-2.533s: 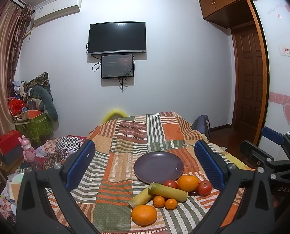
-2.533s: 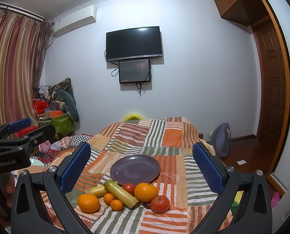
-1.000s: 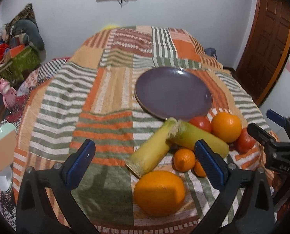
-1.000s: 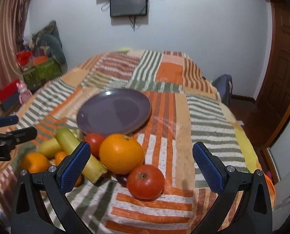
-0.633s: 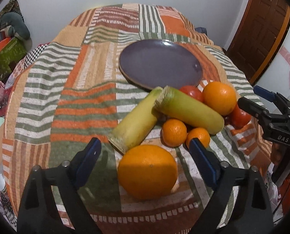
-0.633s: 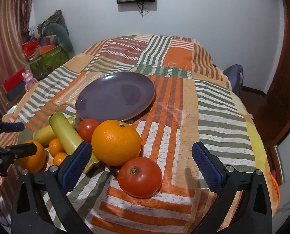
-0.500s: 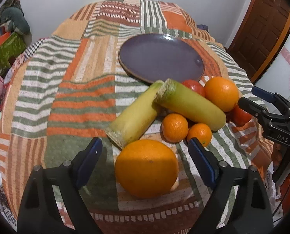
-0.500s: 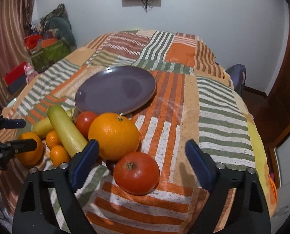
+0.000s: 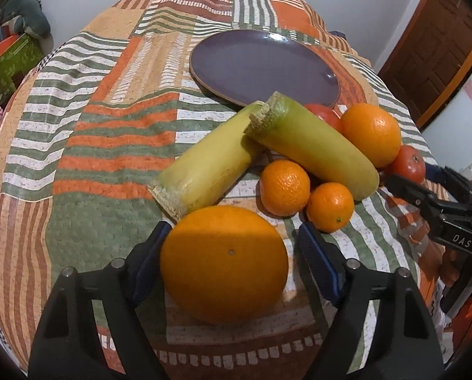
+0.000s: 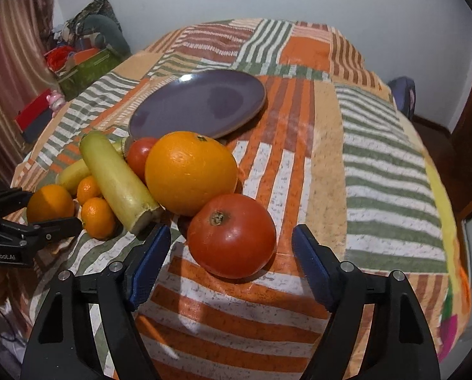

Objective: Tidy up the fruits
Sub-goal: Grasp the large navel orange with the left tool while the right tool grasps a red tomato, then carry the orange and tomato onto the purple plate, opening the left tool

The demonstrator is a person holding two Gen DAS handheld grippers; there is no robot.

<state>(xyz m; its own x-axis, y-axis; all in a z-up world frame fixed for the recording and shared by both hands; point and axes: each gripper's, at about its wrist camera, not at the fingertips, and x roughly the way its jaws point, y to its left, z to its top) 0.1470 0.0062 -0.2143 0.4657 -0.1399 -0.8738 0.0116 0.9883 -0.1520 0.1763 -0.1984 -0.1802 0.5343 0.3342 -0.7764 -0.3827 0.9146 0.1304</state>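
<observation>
A pile of fruit lies on the striped cloth in front of an empty purple plate [image 9: 264,63] [image 10: 201,101]. In the left wrist view, my left gripper [image 9: 232,237] is open around a large orange [image 9: 223,272]; its blue pads [image 9: 150,253] stand beside the orange, and contact is unclear. Behind lie two yellow-green stalks [image 9: 204,164], two small tangerines [image 9: 285,186] and another large orange [image 9: 370,133]. In the right wrist view, my right gripper [image 10: 231,240] is open around a red tomato [image 10: 232,234], its pads apart from it. A second tomato [image 10: 139,155] lies behind.
The patchwork cloth [image 9: 93,120] covers a round table whose edge is near both grippers. Boxes and clutter [image 10: 83,60] stand at the far left by a curtain. A wooden door [image 9: 438,53] is at the right.
Both grippers moved down and forward to the fruit pile. The left jaws narrowed around the large orange. The right jaws narrowed around the red tomato.
</observation>
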